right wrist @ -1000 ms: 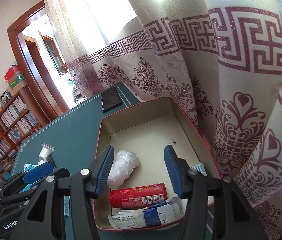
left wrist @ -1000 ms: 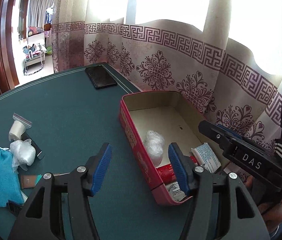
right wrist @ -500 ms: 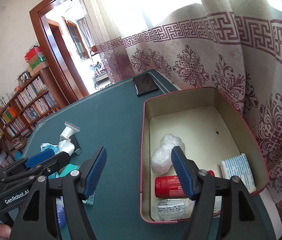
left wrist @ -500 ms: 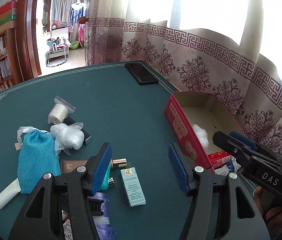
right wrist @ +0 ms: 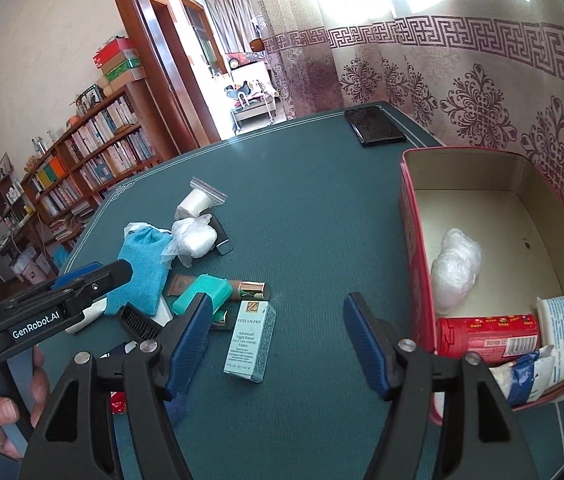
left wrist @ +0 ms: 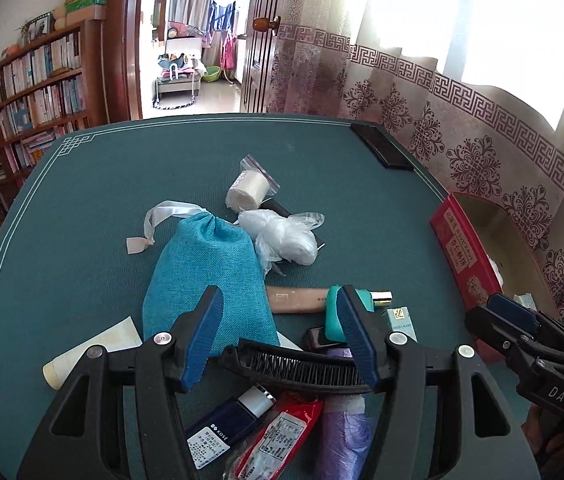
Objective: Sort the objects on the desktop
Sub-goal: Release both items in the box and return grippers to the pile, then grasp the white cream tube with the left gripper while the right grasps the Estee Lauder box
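Hovering spread and empty, the left gripper (left wrist: 278, 336) hangs over the near end of the clutter, with a black hair comb (left wrist: 302, 368) lying crosswise right under its fingers. Just beyond its left finger sits a teal drawstring pouch (left wrist: 202, 276), its long axis running away from the gripper. Past the right finger lie a beige foundation tube (left wrist: 294, 299) and a teal case (left wrist: 332, 314). Nearer than the comb are a dark blue KOSE tube (left wrist: 222, 428) and a red tube (left wrist: 282, 432).

The right gripper (right wrist: 276, 344) is also spread and holds nothing. Ahead of its left finger stands out an Estée Lauder carton (right wrist: 251, 344), its long axis pointing roughly along the fingers. To the gripper's right is the red tin box (right wrist: 414, 272), already holding a white wrapped bundle (right wrist: 456, 268) and a red canister (right wrist: 490, 336).

My judgement is that the left gripper is the nearer one to the pile, so the comb or the pouch is the likely next pick, and the comb's crosswise axis would call for a rolled wrist.

A second ago both views looked into the tin, and the right jaws stood narrower. Both grippers have since swung away from the box to face the unsorted items on the green table (right wrist: 322, 208).
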Tool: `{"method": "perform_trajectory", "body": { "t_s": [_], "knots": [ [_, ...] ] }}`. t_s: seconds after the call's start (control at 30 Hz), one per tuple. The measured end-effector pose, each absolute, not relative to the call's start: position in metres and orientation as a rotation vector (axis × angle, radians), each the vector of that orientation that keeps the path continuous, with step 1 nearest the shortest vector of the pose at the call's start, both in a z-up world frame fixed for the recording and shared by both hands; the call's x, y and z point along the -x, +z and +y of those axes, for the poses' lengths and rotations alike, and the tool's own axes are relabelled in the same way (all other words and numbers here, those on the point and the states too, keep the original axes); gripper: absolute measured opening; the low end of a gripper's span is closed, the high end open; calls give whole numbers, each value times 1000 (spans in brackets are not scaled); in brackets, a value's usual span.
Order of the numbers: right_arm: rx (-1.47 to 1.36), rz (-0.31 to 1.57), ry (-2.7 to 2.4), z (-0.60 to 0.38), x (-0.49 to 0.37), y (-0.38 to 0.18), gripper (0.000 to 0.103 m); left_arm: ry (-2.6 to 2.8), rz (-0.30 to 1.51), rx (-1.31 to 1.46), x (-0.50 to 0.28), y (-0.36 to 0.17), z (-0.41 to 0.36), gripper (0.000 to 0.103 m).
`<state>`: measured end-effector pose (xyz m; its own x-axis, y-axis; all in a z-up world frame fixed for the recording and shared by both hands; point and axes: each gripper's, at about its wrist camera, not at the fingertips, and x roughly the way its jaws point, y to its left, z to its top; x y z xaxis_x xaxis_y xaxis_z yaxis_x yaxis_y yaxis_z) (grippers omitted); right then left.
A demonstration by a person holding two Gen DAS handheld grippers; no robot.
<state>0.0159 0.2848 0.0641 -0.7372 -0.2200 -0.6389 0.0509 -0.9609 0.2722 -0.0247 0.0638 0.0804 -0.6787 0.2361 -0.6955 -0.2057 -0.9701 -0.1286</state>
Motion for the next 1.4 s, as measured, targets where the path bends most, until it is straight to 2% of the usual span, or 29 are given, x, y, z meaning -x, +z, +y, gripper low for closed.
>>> {"method": "perform_trajectory", "body": {
  "t_s": [0.5, 0.7, 0.93, 1.3, 1.37, 1.4],
  "knots": [
    [-1170, -292, -2692, 244, -9, 46, 74, 2773, -36, 1297, 16, 45, -34, 63],
    [-1190, -265, -2673, 234, -8, 42, 74, 2751, 60, 1336, 19, 36, -41, 63],
    [-1216, -263, -2656, 230, -7, 38, 74, 2757, 270, 1378, 24, 29, -42, 63],
    [-1248, -301, -2632, 232, -4, 31, 74, 2737, 231, 1465, 35, 17, -49, 63],
    [-1258, -311, -2630, 234, -3, 28, 74, 2722, 180, 1463, 34, 16, -46, 58],
    [-1263, -317, -2628, 235, -3, 28, 74, 2717, 163, 1458, 33, 17, -45, 49]
  ]
}}
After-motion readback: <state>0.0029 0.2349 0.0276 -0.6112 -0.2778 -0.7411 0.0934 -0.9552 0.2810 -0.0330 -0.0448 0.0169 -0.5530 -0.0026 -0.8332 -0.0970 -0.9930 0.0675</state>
